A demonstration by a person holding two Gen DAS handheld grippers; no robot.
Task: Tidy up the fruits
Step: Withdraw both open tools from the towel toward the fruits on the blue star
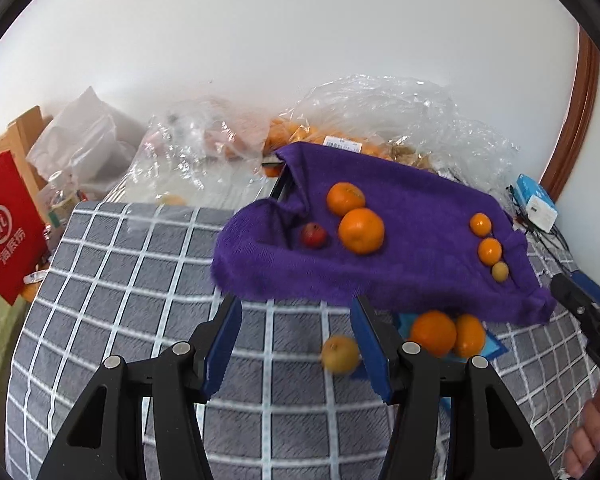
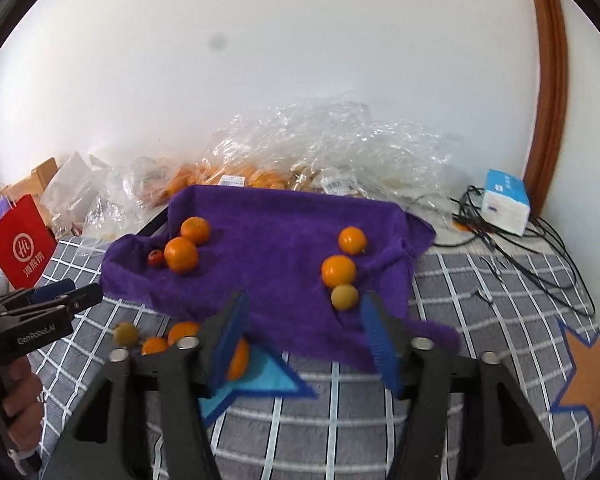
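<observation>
Sorting was partway through: the purple towel (image 2: 268, 256), draped over a dark frame or tray whose form could not be made out, served as the receiving surface on the grey checked cover (image 1: 140, 280). On its left part lay two oranges (image 2: 181, 255) touching each other, with a small red fruit (image 2: 155, 258) just beside them. On its right part two smaller oranges (image 2: 339, 271) and a pale yellow-green fruit (image 2: 344, 297) sat in a short row, the lower two touching.

Unsorted fruit remained off the towel, near its front edge: a yellowish round fruit (image 1: 340, 354) on the checked cover and a cluster of oranges (image 1: 434, 332) on a blue star patch.

The left gripper (image 1: 296, 344) stood with jaws parted and nothing between them, the yellowish fruit showing in the gap beyond the pads. The right gripper (image 2: 306, 340) was likewise parted and empty, hanging over the towel's front edge. Neither held fruit, so a pick appeared to be the step in hand.

The next move probably called for lowering one gripper over a loose fruit, most readily the yellowish one, closing gently, since round fruit rolls, and setting it beside its like on the towel.

Behind the towel, clear plastic bags (image 2: 340, 152) held more orange fruit; the count could not be told.
</observation>
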